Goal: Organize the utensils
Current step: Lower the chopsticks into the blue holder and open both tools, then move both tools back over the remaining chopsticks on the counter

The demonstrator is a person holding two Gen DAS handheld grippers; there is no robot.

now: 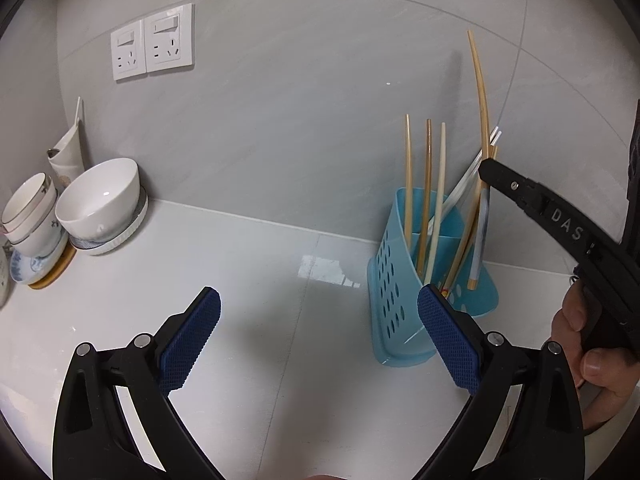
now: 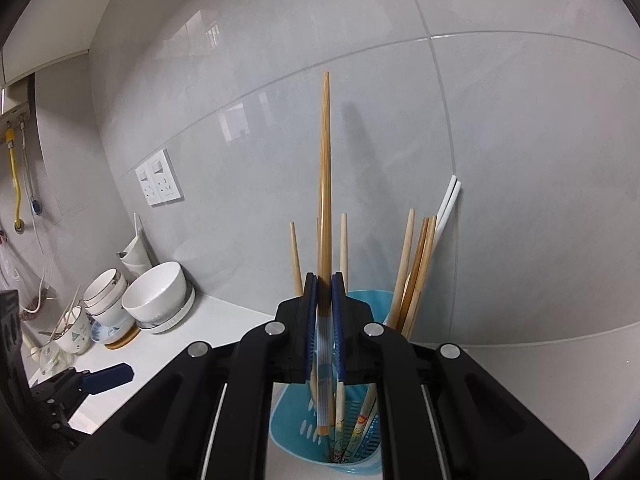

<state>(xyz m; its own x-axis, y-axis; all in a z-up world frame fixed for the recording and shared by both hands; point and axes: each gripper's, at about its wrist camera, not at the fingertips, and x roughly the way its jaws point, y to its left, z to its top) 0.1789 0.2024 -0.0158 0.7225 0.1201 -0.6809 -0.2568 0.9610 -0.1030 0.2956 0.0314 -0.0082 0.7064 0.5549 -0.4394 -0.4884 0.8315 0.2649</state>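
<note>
A light blue perforated utensil holder [image 1: 394,280] stands on the white counter by the wall, with several wooden and white chopsticks upright in it. My right gripper [image 2: 325,312] is shut on one long bamboo chopstick [image 2: 325,160], held upright with its lower end over the holder [image 2: 288,424]. In the left wrist view that gripper [image 1: 490,172] reaches in from the right, clamped on the same chopstick [image 1: 481,92]. My left gripper [image 1: 320,336] is wide open with nothing between its blue pads, just left of the holder. One of its fingers [image 2: 108,376] shows low on the left in the right wrist view.
Stacked white bowls [image 1: 100,200] and cups [image 1: 32,208] sit on plates at the left by the wall. A double wall socket [image 1: 152,42] is above them. A cup with sticks [image 2: 72,328] stands nearer the counter edge. A person's hand [image 1: 592,340] grips the right tool.
</note>
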